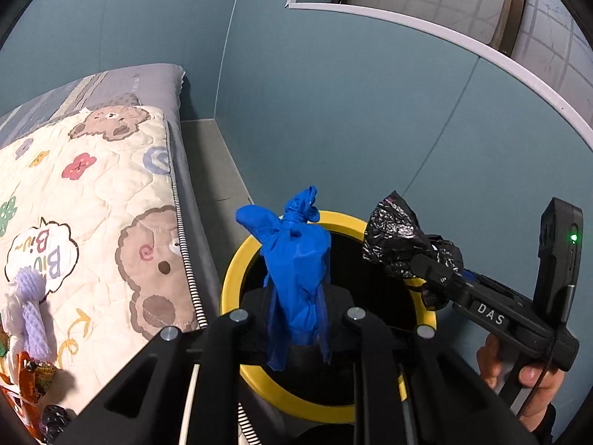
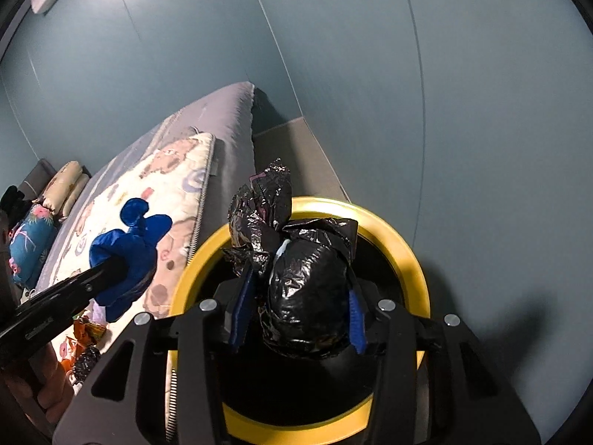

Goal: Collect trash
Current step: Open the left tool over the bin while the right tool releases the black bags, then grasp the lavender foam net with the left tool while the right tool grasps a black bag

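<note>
Here knotted blue glove (image 1: 300, 278), crinkled black bag (image 2: 307, 293) over yellow-rimmed bin (image 2: 404, 237).

Blue glove bundle (image 1: 298, 278): thin matt rubbery film. Black bag bundle (image 2: 307, 289): crinkled glossy plastic. Bin rim (image 2: 400, 244), centre: smooth yellow plastic. Quilt (image 1: 92, 200), left: soft stitched printed cloth. Wall (image 1: 333, 111): smooth matt.

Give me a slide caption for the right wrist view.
Right gripper holds a knotted black trash bag over the yellow-rimmed bin.
</note>
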Motion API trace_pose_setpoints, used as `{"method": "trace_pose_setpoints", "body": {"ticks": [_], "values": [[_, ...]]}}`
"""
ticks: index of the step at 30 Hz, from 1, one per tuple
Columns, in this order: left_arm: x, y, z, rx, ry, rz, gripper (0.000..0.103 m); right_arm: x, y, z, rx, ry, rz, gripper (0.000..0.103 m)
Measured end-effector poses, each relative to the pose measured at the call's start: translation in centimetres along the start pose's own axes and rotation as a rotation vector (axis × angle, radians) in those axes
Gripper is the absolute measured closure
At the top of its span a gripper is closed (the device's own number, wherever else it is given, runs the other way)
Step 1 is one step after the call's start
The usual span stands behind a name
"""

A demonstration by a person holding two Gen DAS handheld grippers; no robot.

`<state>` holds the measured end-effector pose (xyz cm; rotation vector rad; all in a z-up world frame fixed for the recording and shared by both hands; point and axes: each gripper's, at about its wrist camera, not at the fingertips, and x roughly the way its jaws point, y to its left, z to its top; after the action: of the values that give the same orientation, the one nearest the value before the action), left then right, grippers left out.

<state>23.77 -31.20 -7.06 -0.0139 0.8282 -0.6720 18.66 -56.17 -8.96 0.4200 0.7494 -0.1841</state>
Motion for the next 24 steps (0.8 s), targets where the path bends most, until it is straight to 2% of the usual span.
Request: {"method": "trace_pose_setpoints", "body": {"ticks": [2, 7, 13, 19, 24], "values": [[0.1, 0.1, 0.0, -0.005, 0.0, 0.003, 0.079, 0.4, 0.0, 0.1, 0.0, 0.003, -0.008, 0.056], [-0.4, 0.6, 0.0, -0.043, -0.013, 0.025, 0.045, 0.6, 1.1, 0.3, -0.014, -0.019, -0.045, 0.051], [-1.4, 1.8, -0.1, -0.071, -0.046, 0.071, 0.022, 1.0, 1.4, 0.1, -0.002, -0.025, -0.077, 0.036], [-3.8, 3.5, -0.6, -0.089, -0.101, 0.121, 0.012, -0.6, 1.2, -1.4, -0.011, -0.054, -0.088, 0.03], [-6.1, 5.3, -0.9, -0.104, -0.138, 0.167, 0.01, -2.3, 2.7, -2.0, -0.042, -0.087, -0.037, 0.03]]}}
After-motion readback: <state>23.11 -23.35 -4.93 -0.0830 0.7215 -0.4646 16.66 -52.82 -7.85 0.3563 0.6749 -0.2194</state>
